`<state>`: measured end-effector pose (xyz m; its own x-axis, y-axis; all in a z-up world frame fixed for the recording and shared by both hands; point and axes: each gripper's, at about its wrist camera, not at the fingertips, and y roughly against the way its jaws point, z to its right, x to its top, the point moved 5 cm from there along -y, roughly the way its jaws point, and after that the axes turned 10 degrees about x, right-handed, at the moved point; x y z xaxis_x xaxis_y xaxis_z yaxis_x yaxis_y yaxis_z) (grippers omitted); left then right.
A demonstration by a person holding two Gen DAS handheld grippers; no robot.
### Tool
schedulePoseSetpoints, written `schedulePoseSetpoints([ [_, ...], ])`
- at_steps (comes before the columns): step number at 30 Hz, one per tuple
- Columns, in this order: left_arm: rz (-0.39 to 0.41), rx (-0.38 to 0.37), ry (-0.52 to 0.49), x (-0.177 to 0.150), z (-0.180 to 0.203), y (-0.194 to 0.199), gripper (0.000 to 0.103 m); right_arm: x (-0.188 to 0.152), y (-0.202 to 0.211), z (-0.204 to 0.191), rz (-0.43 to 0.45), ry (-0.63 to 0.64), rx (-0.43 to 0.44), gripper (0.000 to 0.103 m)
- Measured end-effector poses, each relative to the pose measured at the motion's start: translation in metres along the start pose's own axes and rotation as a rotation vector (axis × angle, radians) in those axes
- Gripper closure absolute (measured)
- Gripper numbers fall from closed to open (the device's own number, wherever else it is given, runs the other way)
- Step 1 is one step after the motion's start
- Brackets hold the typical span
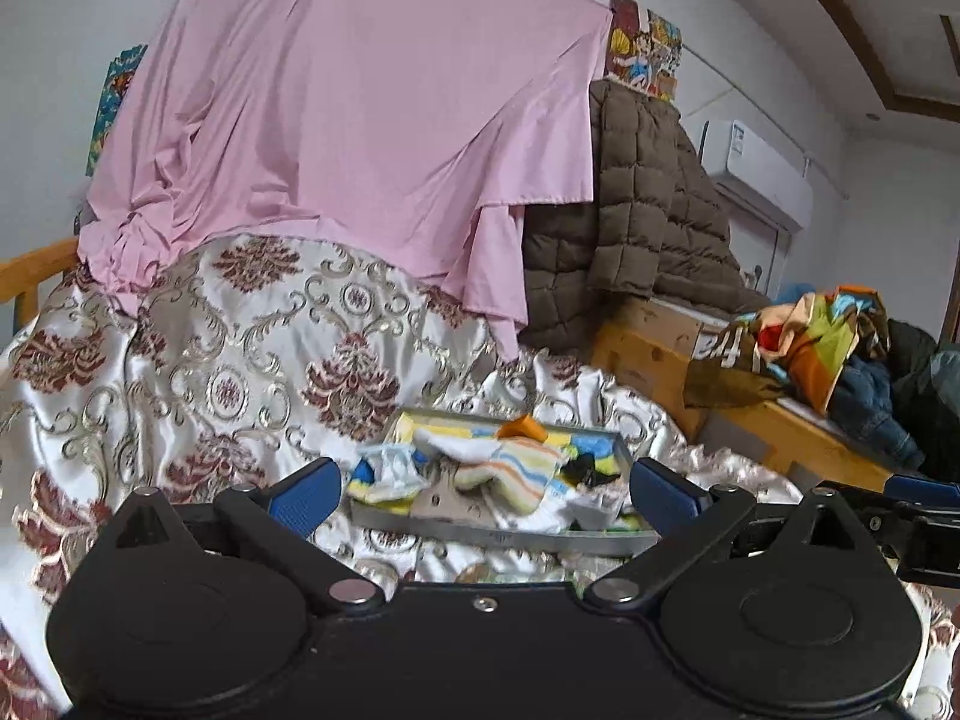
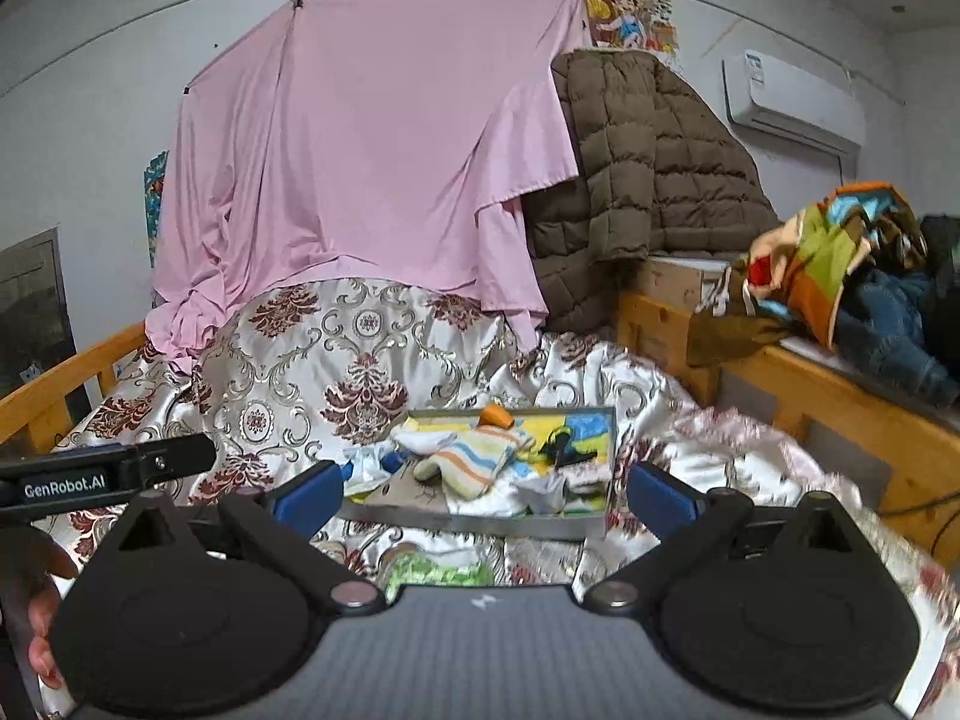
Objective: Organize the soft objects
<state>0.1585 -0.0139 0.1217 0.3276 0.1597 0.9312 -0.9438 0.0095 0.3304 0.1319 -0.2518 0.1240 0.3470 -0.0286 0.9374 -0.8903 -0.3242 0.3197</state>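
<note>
A shallow grey tray (image 1: 498, 531) lies on a patterned satin bedspread (image 1: 240, 360) and holds a jumble of soft things: a striped sock (image 1: 516, 468), white cloths, an orange piece (image 1: 523, 427) and a black item (image 1: 585, 469). A small blue and white cloth (image 1: 387, 468) hangs over its left rim. My left gripper (image 1: 480, 495) is open and empty, just short of the tray. In the right wrist view the same tray (image 2: 480, 525) and striped sock (image 2: 474, 461) sit ahead of my right gripper (image 2: 483, 492), which is open and empty.
A pink sheet (image 1: 360, 108) hangs behind the bed, with a brown quilted coat (image 1: 636, 210) beside it. A wooden bed frame (image 2: 810, 396) at the right carries a colourful cloth pile (image 2: 828, 258) and denim. The left gripper's body (image 2: 102, 474) shows at left. A green item (image 2: 438, 570) lies below the tray.
</note>
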Motion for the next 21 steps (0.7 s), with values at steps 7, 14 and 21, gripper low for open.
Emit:
schedulePoseSetpoints([
  [7,-0.041,0.026,-0.013,-0.032,-0.007,0.003,0.001,-0.034,0.004,0.002,-0.019,-0.047,-0.011,0.0],
  [14,-0.091,0.054,0.008,-0.068,-0.016,0.0,0.001,-0.068,0.004,0.008,-0.056,-0.088,-0.012,0.0],
  [21,-0.138,0.086,-0.011,-0.099,-0.023,-0.007,0.001,-0.093,0.001,0.017,-0.076,-0.117,-0.034,0.0],
])
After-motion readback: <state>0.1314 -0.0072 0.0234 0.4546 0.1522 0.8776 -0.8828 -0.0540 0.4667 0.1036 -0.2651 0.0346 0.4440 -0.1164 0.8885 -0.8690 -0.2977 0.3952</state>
